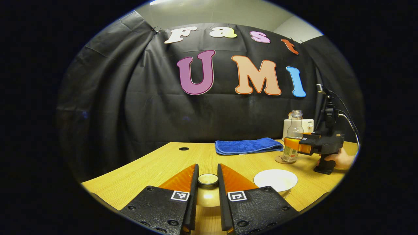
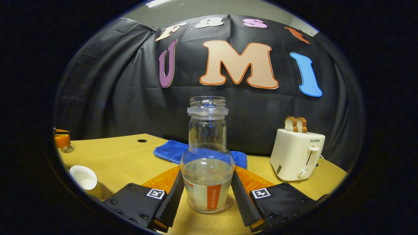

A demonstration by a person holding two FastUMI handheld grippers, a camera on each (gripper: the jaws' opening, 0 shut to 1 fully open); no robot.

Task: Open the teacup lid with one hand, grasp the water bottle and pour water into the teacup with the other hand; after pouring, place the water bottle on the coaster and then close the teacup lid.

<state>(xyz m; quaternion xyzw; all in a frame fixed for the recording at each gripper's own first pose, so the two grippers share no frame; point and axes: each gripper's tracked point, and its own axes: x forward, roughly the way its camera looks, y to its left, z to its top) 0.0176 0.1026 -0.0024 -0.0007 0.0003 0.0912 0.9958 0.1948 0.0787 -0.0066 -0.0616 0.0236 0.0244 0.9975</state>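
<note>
So the left gripper (image 1: 208, 186) at the bottom middle of the left gripper view has its fingers narrowed right onto the knob of the teacup lid (image 1: 208, 180), one on each side, holding it. The open teacup (image 1: 275, 180) sits just right of it on the wooden table (image 1: 156, 163), white inside showing.

In the right gripper view, the right gripper (image 2: 208, 192) has the water bottle (image 2: 207, 156) between its fingers at bottom centre; both touch the sides. It's uncapped, part full, standing upright on the coaster (image 2: 228, 206). Blue towel (image 2: 169, 150) behind it, toaster (image 2: 296, 154) at right.
</note>
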